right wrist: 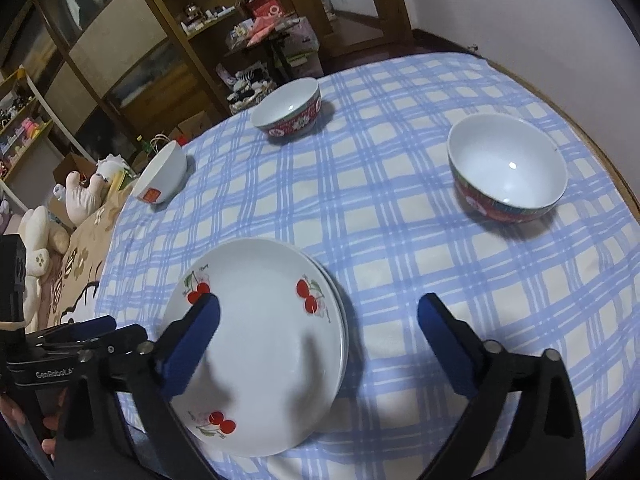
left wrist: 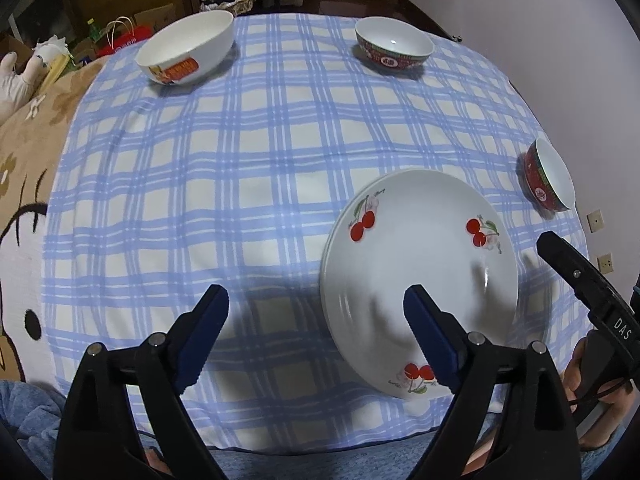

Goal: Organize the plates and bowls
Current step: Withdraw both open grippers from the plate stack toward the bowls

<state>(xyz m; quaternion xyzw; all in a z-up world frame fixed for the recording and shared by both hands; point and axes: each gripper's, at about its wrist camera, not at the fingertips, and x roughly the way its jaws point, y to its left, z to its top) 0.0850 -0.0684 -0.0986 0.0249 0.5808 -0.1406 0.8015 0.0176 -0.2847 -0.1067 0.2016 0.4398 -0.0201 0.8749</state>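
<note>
We count three bowls on the checked cloth: one plain white bowl (left wrist: 188, 46) with an orange label, and two red-patterned bowls, one (left wrist: 394, 46) at the far side, the other (left wrist: 550, 176) off to the right. Plates next: a stack of cherry plates (right wrist: 260, 340), at least two by the rims we see, though the exact number we cannot tell.
</note>
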